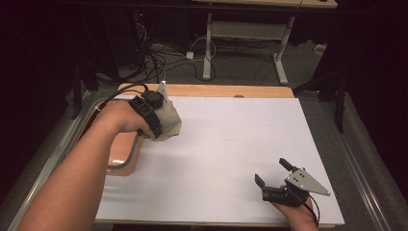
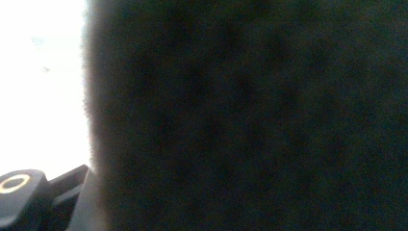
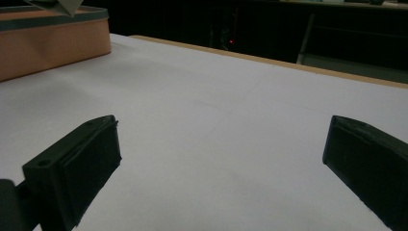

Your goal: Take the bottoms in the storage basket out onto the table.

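A beige cloth [image 1: 170,120] is bunched at the front of my left gripper [image 1: 155,118], over the right edge of an orange tray [image 1: 120,150]. The cloth covers the jaws, and the gripper looks shut on it. Seen from the left gripper view, the cloth [image 2: 240,115] is a dark fuzzy mass pressed close to the lens. My right gripper [image 1: 271,171] rests near the table's front right, its jaws wide open with nothing between them. The right gripper view has that gripper [image 3: 221,159] over bare white sheet, with the orange tray [image 3: 48,48] far off at upper left.
A large white sheet [image 1: 231,144] covers the wooden table [image 1: 216,90]. The tray has a grey rim and sits at the table's left side. Behind the table, cables and a desk frame [image 1: 208,43] stand on the floor.
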`<state>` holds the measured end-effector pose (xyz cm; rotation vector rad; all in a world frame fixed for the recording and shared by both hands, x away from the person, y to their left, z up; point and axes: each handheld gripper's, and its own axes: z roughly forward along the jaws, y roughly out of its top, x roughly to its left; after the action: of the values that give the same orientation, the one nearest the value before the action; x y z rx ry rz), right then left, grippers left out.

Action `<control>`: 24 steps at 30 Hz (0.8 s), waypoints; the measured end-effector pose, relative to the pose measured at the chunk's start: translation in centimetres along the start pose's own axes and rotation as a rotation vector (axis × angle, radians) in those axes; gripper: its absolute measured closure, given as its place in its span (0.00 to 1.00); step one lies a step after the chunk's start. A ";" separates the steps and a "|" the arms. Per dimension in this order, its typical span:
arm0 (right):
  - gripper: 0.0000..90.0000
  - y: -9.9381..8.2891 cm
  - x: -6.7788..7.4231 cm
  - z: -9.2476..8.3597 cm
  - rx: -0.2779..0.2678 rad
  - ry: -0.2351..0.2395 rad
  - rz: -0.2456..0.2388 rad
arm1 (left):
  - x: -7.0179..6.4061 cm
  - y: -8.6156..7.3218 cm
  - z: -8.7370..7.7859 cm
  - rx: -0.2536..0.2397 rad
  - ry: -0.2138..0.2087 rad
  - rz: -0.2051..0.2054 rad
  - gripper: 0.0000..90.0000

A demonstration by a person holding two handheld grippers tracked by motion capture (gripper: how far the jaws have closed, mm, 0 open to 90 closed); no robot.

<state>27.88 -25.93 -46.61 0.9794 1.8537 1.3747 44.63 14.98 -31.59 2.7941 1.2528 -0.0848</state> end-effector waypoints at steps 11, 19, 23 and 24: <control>0.00 -0.1 0.2 0.3 0.008 0.012 0.004 | -1.6 2.0 2.6 -0.024 -0.031 0.043 0.54; 0.00 -0.2 0.2 0.5 0.015 0.012 0.000 | -2.0 3.2 5.1 -0.017 -0.062 0.064 0.54; 0.00 -0.3 0.2 0.5 0.018 0.010 -0.005 | -2.3 3.8 6.2 -0.019 -0.080 0.080 0.54; 0.00 -0.3 0.2 0.5 0.017 0.009 -0.007 | -2.3 3.9 6.4 -0.021 -0.085 0.086 0.54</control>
<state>28.12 -25.56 -47.02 0.9757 1.8773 1.3633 45.88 10.07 -37.60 2.7896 1.1078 -0.1810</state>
